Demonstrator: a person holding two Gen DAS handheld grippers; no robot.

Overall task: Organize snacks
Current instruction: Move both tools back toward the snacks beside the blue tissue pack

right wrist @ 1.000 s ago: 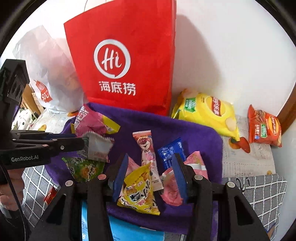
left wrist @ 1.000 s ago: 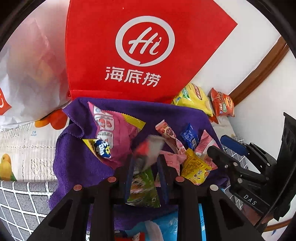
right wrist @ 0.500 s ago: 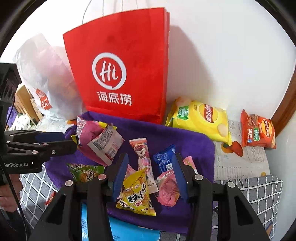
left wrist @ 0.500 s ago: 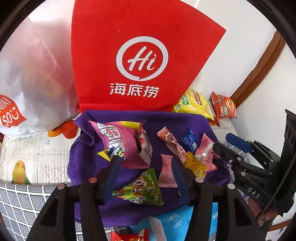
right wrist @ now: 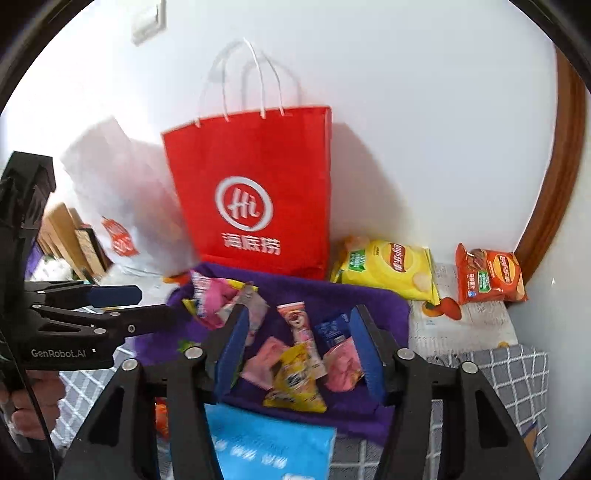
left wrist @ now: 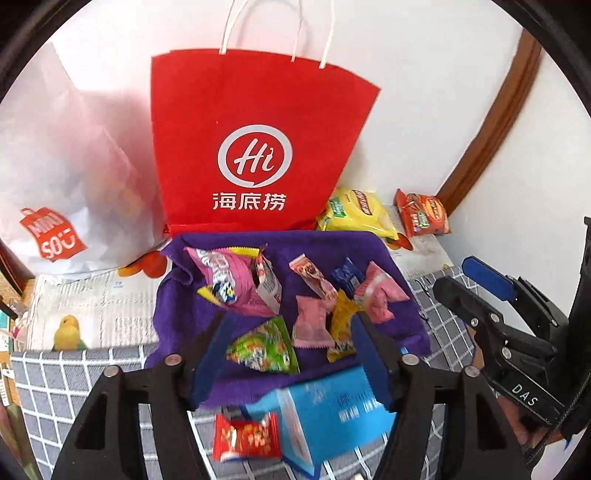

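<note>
Both my grippers have just been opening and now hang empty: the left gripper [left wrist: 291, 350] let go a silver packet [left wrist: 267, 282], the right gripper [right wrist: 295, 350] a yellow packet [right wrist: 295, 384]. Both packets lie on the purple cloth [left wrist: 173, 317], near its front edge.

This looks like a room in a home. A red paper carrier bag with white cord handles [left wrist: 255, 147] and a white plastic shopping bag with a red logo [left wrist: 70, 192] lean against a plain white wall [right wrist: 424, 110] edged by curved brown wooden trim [right wrist: 554, 192]. Below them, a grey cloth with a white grid pattern [left wrist: 55, 376] and a purple terry towel [left wrist: 177, 317] cover the surface, with a wall switch plate [right wrist: 147, 26] above.
</note>
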